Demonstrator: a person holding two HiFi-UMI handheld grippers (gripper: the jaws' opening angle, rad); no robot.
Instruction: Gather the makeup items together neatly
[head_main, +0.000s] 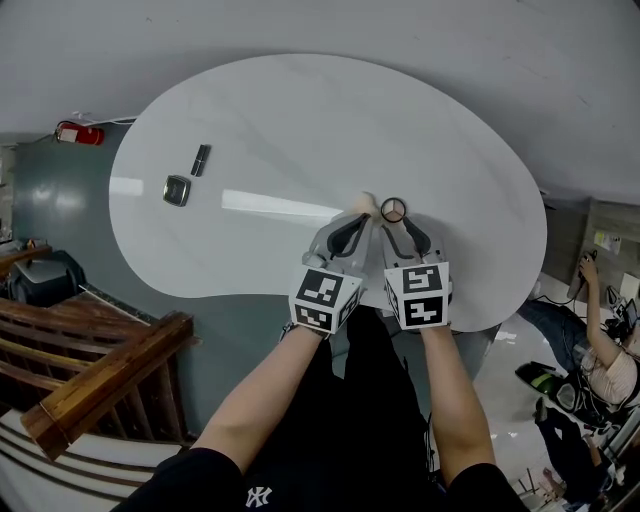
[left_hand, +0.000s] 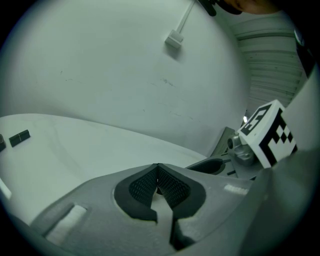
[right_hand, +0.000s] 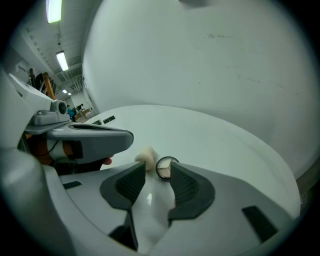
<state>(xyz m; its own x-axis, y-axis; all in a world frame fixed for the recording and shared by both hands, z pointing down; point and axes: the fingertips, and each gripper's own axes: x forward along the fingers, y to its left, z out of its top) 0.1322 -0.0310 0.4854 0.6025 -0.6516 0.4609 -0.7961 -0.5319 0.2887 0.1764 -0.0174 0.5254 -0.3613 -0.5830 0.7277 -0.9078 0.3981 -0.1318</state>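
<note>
- The round compact (head_main: 393, 209) lay on the white table (head_main: 300, 110) close to its near edge, with its divided face up. Being round, it showed no long axis.
- The cream sponge (head_main: 365, 203) sat just to its left.
- Your right gripper (right_hand: 158, 171) held its jaws partly apart with the round compact at their tips. The left pad stood clear of it, so nothing was clamped.
- Your left gripper (left_hand: 158, 166), just beside the right one, had its jaws closed together on nothing, its tip by the sponge.
- Far to the left, well apart from these, the slim black tube (head_main: 201, 160) lay with its long axis running near to far, the far end leaning slightly right.
- The square compact (head_main: 177, 190) lay just nearer and to the left of the tube.
</note>
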